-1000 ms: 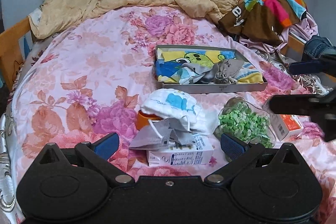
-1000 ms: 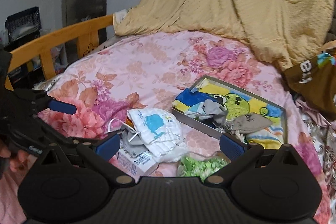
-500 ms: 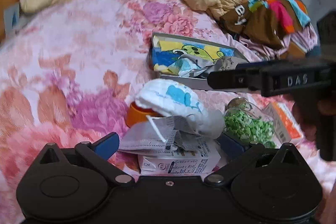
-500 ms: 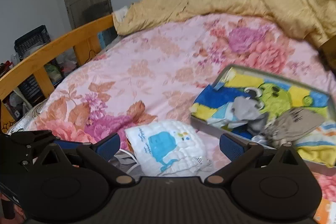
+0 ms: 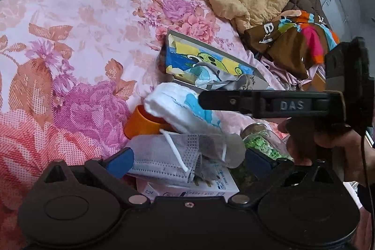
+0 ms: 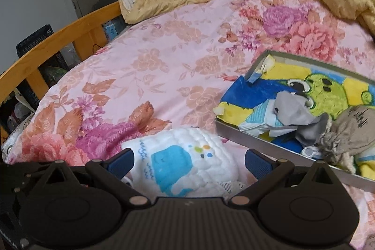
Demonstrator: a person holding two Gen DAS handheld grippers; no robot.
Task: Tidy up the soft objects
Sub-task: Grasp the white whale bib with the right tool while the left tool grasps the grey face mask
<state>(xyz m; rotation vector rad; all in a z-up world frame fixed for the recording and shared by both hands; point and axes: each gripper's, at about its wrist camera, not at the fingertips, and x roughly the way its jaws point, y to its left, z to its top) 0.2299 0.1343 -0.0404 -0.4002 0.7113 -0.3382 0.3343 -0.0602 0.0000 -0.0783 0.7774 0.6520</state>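
Right claw (image 6: 189, 159) gapes wide around the white quilted cloth with a blue whale (image 6: 180, 165); left claw (image 5: 189, 159), equally spread, flanks the grey pleated face mask (image 5: 168, 156).

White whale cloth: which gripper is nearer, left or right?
Right. The right gripper has its open jaws on either side of the white whale cloth. The left gripper sits lower, jaws around the grey face mask, with the cloth beyond it.

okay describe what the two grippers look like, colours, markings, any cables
Both are matte black plastic with blue pads on the fingertips. The left gripper and the right gripper each have two round discs and silver pivot bolts on the body. Seen from the side, the right one bears raised letters "DAS", and a thin black cable hangs behind it.
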